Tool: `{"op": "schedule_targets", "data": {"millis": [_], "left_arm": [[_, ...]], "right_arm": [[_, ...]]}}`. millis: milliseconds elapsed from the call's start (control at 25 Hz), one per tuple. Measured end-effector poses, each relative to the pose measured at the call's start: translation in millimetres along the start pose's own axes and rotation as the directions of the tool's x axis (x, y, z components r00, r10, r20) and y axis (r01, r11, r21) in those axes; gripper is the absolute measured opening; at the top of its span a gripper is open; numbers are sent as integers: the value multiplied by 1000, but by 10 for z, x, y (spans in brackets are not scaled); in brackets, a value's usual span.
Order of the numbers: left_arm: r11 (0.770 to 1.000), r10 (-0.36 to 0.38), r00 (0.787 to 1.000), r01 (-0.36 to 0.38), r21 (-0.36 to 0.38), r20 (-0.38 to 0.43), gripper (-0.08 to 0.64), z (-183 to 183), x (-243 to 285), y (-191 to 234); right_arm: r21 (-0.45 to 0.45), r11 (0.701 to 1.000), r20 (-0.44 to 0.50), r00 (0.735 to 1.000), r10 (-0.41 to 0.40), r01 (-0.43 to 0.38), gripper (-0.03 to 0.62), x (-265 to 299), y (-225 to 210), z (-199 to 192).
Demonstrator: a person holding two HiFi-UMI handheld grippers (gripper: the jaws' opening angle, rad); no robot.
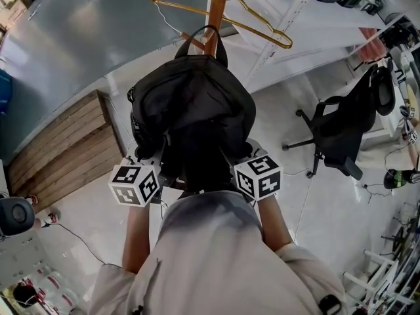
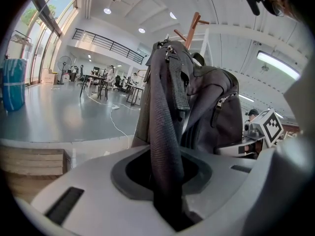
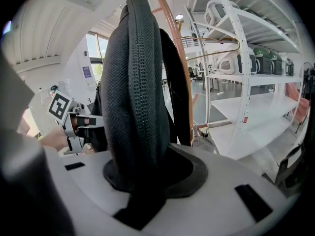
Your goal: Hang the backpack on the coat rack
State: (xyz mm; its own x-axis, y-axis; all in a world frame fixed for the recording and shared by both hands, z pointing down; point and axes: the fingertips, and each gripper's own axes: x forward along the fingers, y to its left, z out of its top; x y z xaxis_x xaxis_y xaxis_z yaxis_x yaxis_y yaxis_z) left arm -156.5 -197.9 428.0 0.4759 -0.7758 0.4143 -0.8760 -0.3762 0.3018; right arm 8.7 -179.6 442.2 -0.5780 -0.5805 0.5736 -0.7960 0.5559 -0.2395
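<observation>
A black backpack [image 1: 190,107] is held up in front of me against the wooden coat rack pole [image 1: 216,2]. Its top carry loop [image 1: 197,37] sits right at the pole; whether it rests on a peg I cannot tell. My left gripper [image 1: 147,155] is shut on a dark shoulder strap [image 2: 165,132], which runs up out of its jaws [image 2: 167,186]. My right gripper [image 1: 239,151] is shut on the other, padded strap [image 3: 135,97], which fills its jaws [image 3: 140,181]. The rack's pegs [image 2: 193,26] show above the bag, and the pole [image 3: 172,38] rises behind the strap.
A gold wire hanger [image 1: 259,28] hangs on the rack just above the bag. White shelving [image 1: 308,18] stands at the right, a black office chair [image 1: 341,133] beyond it. A wooden platform [image 1: 59,149] lies at the left, with cables on the floor.
</observation>
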Motion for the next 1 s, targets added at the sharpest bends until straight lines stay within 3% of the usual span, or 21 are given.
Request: {"op": "schedule_targets", "data": {"millis": [1000], "left_arm": [[999,9,998,-11,-35,-62,84,-31,411,129]], "right_arm": [[33,999,-62,998,23,-21,105,298,-334,36]]}}
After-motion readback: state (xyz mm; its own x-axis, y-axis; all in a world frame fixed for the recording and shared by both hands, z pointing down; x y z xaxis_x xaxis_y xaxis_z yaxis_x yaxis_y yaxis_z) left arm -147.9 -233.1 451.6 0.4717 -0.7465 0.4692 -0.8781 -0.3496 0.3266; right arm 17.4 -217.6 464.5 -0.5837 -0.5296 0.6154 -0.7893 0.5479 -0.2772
